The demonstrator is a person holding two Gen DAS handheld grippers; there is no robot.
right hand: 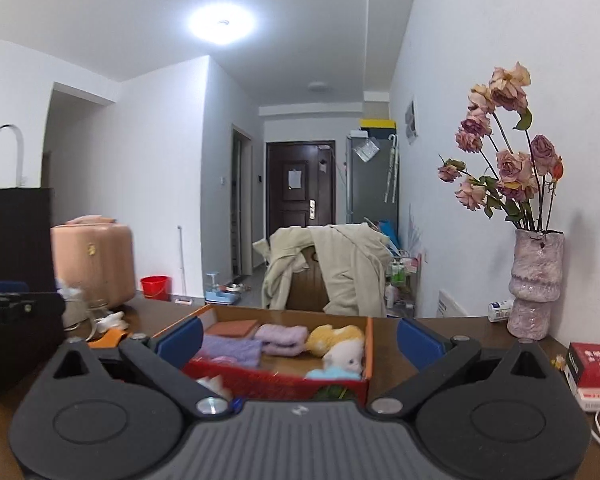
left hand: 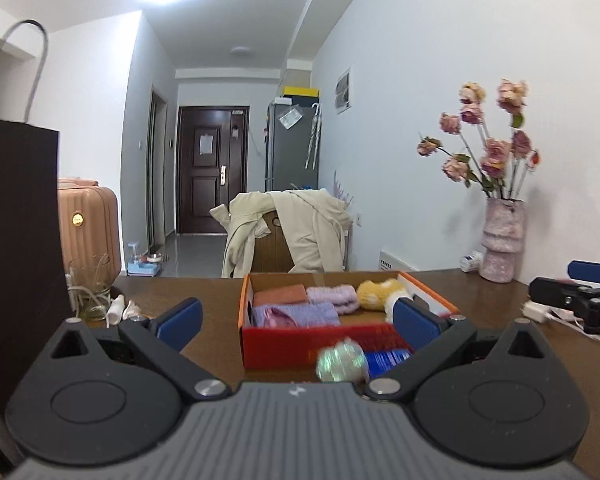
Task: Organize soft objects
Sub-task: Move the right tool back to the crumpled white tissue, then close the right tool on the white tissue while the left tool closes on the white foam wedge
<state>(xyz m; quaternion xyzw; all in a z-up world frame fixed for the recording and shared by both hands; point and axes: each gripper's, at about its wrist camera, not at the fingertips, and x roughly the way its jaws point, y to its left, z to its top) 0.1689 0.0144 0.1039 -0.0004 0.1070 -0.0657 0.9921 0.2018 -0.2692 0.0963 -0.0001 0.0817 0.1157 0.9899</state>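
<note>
Holding both grippers just short of the box [left hand: 300,344], I note each one spread wide with nothing between the pads: the left gripper [left hand: 296,320] frames the box's near wall, and the right gripper [right hand: 298,342] frames the same box from the other side. The box sits on the table [left hand: 220,292], well clear of the vase [right hand: 536,280]. Inside it I count a rust cloth [right hand: 236,328], a folded lilac towel [right hand: 282,338], a second lilac knit [right hand: 228,350], a yellow plush [right hand: 332,338] and a white plush [right hand: 346,358] lying against the right wall. A shiny ball [left hand: 342,362] and a blue item [left hand: 388,362], both blurred, lie in front of the near wall in the left view; I cannot tell whether they touch it. My judgement: most soft items are already boxed, and these loose pieces come next. To do it well I would pick one target, lower the pads astride it, close gently because it will deform, then lift clear of the wall before crossing. Risk: clipping the cardboard edge and shoving the box.
</note>
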